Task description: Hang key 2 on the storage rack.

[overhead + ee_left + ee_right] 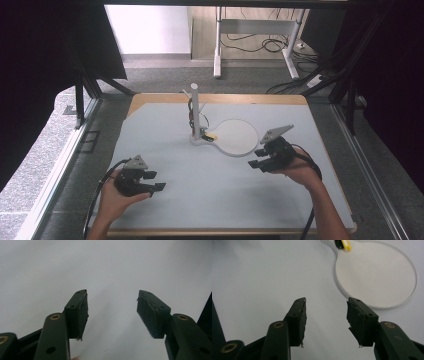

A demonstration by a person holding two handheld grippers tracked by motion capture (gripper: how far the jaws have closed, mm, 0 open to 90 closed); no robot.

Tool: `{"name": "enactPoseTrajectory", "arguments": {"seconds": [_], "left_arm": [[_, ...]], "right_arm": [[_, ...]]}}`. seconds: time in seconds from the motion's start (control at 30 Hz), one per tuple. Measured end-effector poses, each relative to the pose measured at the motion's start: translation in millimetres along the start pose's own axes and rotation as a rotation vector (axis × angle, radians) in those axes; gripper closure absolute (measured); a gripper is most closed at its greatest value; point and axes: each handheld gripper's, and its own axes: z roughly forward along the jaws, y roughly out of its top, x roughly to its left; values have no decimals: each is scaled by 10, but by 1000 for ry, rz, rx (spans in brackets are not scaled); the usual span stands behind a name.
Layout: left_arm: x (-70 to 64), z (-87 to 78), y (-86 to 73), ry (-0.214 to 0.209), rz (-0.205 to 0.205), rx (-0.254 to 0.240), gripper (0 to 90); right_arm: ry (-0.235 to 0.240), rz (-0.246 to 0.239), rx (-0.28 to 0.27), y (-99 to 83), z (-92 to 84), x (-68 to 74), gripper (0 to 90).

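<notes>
My right gripper (258, 159), fingers parted and empty, sits just beside the flat white round disc (235, 136); my open, empty left gripper (154, 181) lies well apart.

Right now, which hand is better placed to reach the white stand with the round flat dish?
Probably the right. The right gripper, jaws open and empty, sits just beside the white stand's round flat dish and points at it. The left gripper, also open, rests near the table's front edge, farther away.
</notes>
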Motion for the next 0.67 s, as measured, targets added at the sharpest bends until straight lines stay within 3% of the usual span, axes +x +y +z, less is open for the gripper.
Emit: {"name": "enactPoseTrajectory", "arguments": {"seconds": [0.03,0.23,0.4,0.67], "left_arm": [[-8,9,-3,2,-1,1,422],[-49,33,-18,1,-13,9,419],[-70,56,-23,2,-19,15,418],[-33,101,2,-9,-35,9,417]], "right_arm": [[-10,18,-19,-174,36,15,500],[-16,46,-102,-464,4,39,500],[-29,54,-162,-548,-72,40,497],[-75,103,-186,-697,-103,32,422]]}}
